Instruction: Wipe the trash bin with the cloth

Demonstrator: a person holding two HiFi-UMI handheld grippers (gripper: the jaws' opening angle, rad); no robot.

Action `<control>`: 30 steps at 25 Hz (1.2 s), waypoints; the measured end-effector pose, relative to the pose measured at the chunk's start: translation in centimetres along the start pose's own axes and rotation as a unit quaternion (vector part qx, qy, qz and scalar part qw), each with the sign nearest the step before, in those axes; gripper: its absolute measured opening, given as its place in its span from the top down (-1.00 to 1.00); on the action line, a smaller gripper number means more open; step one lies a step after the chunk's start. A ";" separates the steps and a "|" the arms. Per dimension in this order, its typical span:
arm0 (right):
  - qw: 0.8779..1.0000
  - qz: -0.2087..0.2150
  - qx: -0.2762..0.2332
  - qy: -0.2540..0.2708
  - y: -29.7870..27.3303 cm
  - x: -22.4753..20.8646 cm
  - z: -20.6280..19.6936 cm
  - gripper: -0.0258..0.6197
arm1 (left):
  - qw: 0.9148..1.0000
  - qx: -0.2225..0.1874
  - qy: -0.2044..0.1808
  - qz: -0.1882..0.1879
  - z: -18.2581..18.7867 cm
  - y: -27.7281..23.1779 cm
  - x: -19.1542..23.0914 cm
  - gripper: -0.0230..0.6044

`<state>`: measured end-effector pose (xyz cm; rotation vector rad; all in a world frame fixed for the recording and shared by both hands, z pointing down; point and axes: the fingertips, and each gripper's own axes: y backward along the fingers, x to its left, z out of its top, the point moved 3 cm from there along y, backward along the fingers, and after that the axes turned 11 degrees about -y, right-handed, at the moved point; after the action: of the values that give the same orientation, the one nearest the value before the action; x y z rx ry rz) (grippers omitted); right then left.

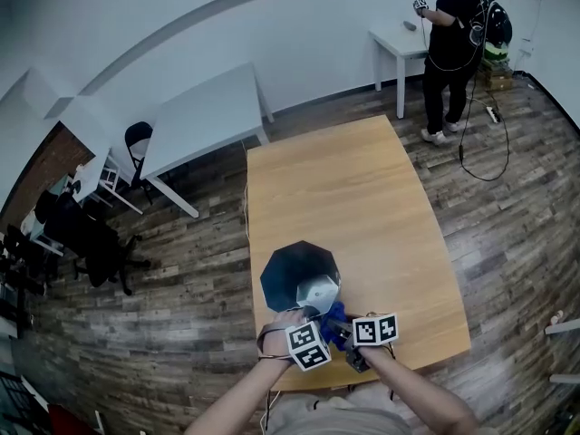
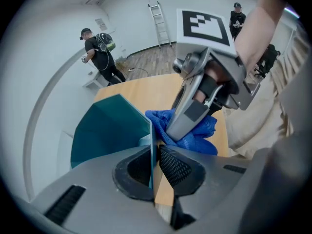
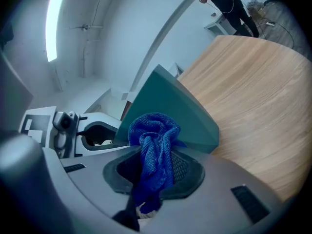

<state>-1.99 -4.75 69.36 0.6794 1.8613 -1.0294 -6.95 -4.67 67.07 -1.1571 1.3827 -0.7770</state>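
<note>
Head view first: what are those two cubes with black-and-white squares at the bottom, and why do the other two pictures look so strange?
There is no robot here. A person holds a two-jaw gripper in each hand, and the patterned cubes are parts of those grippers. The head view comes from a camera on the person's head, looking down on a wooden table. The other two pictures come from wide-angle cameras that ride on each gripper and look along its jaws, so everything bends. On the table is a dark teal trash bin. The left gripper is shut on the bin's thin wall. The right gripper is shut on a bunched blue cloth, close beside the bin.
</note>
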 end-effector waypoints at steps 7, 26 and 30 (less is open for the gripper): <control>0.997 -0.060 0.037 -0.026 -3.6 -6.1 -1.0 0.66 | 1.000 -0.002 -0.002 -0.002 0.1 0.0 0.1 0.79; 0.981 -0.154 0.090 -0.081 -9.5 -16.9 -3.9 0.66 | 0.999 -0.032 -0.034 0.002 -0.7 0.7 -0.3 0.47; 0.986 -0.128 0.083 -0.066 -6.4 -13.8 -3.3 0.66 | 0.994 -0.023 -0.103 0.027 -3.6 2.4 0.2 0.32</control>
<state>-1.96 -5.84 84.90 0.4624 1.7914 -1.3738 -10.95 -4.76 65.41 -1.1952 1.2598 -0.5733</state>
